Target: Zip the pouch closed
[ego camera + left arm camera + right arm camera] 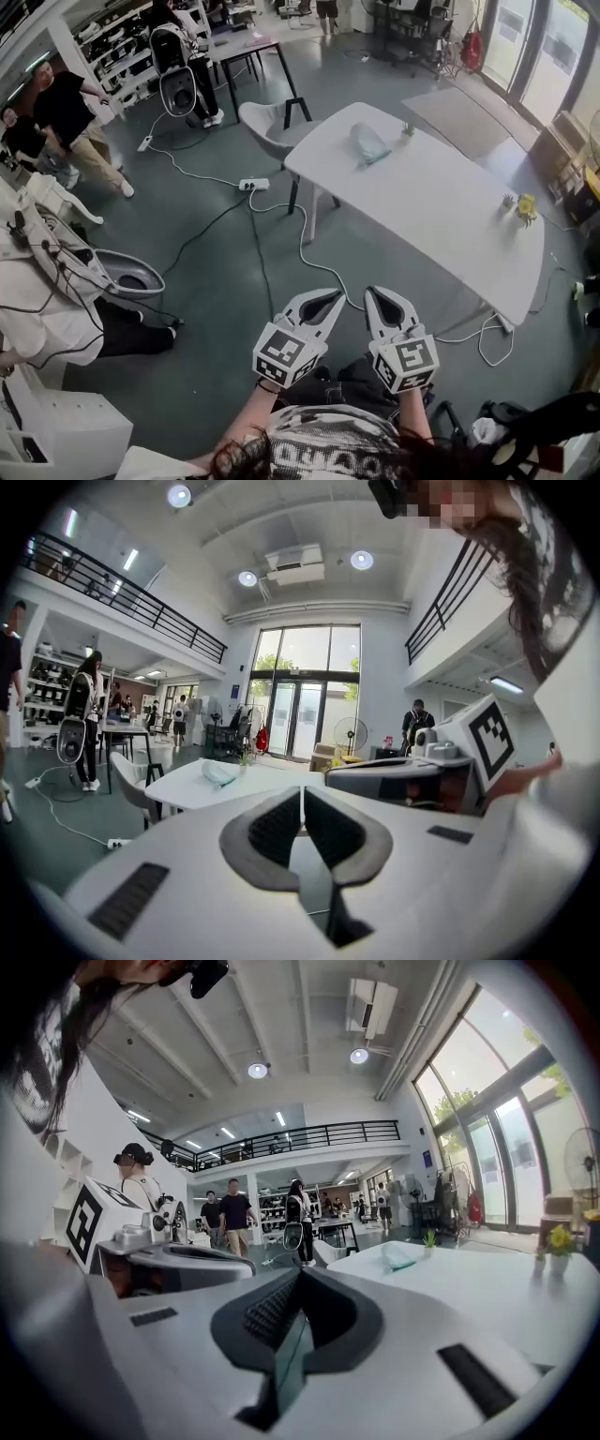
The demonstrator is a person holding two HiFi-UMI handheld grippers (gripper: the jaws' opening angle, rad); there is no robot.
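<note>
Left tool (328,302), right tool (377,298) held side by side above grey floor (225,281), jaws of both closed, nothing gripped. Pale teal pouch (368,143) lies at far end of white surface (441,220), well apart from both tools.

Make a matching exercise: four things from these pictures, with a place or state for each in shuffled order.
1 pouch
2 power strip
3 yellow flower
4 left hand-held gripper

A on the floor
B shut, empty
C beside the small green plant
D near the table's right edge in the head view

Pairs: 1-C, 2-A, 3-D, 4-B
</note>
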